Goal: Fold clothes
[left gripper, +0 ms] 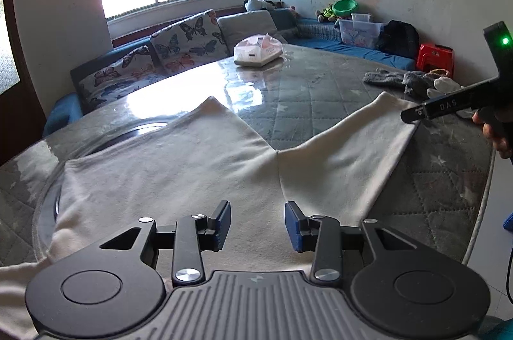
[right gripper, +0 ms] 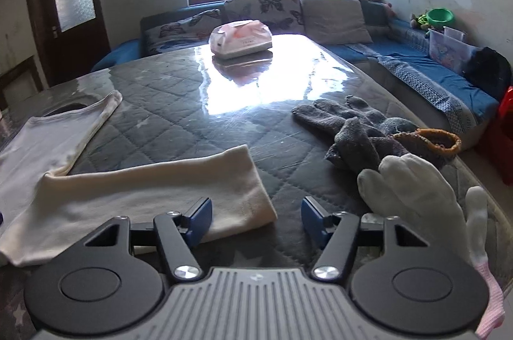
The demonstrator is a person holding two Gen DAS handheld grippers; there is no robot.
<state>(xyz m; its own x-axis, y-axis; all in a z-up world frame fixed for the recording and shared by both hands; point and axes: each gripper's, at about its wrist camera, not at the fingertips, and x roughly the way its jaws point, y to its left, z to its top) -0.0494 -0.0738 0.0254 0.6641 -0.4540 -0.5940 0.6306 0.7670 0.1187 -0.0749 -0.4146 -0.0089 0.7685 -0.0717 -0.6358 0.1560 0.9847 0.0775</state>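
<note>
Your left gripper (left gripper: 257, 226) hovers part-open over the white shirt (left gripper: 179, 166); your right gripper (right gripper: 256, 219), jaws apart, apparently straddles its sleeve (right gripper: 179, 189) end.

- Cream-white garment (left gripper: 179, 166): soft knit, lay spread flat on the quilted table top under clear plastic; two long sections splayed apart in a V toward the far side.
- Right section (right gripper: 166, 189): lay flat, hemmed end squared.
- Left section (right gripper: 64, 128): lay flat, edge seamed, slightly soiled.
</note>
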